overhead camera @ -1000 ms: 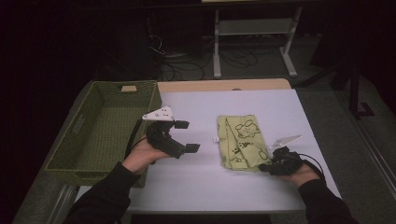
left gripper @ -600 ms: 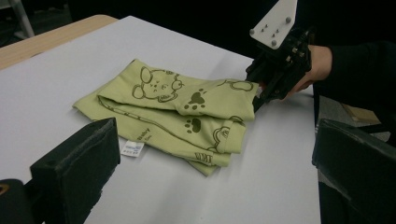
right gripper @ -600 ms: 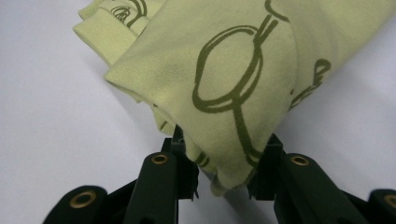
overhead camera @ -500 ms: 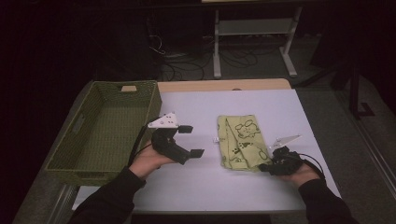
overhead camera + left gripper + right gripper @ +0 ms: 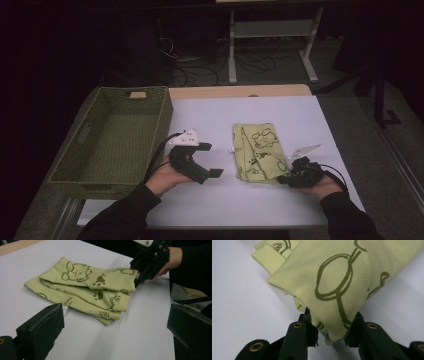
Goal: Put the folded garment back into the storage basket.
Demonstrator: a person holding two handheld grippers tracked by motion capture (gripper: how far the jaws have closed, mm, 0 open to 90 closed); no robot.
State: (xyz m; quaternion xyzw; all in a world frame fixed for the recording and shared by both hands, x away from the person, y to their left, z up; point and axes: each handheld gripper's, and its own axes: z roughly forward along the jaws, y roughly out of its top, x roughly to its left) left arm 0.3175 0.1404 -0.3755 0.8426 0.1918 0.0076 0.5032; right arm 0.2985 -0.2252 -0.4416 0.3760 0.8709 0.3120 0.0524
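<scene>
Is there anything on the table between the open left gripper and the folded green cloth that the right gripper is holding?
Nothing visible. The left gripper hangs with jaws open beside the cloth, with bare white table between them. The right gripper is shut on the cloth's near corner. The basket sits on the left gripper's other side.

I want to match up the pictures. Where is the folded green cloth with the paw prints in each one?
High view: folded light-green printed cloth lies right of centre on the white table.
Left gripper view: cloth at upper middle.
Right gripper view: cloth across the top.
Shared landmark: the right gripper shut on the cloth's near corner.
</scene>
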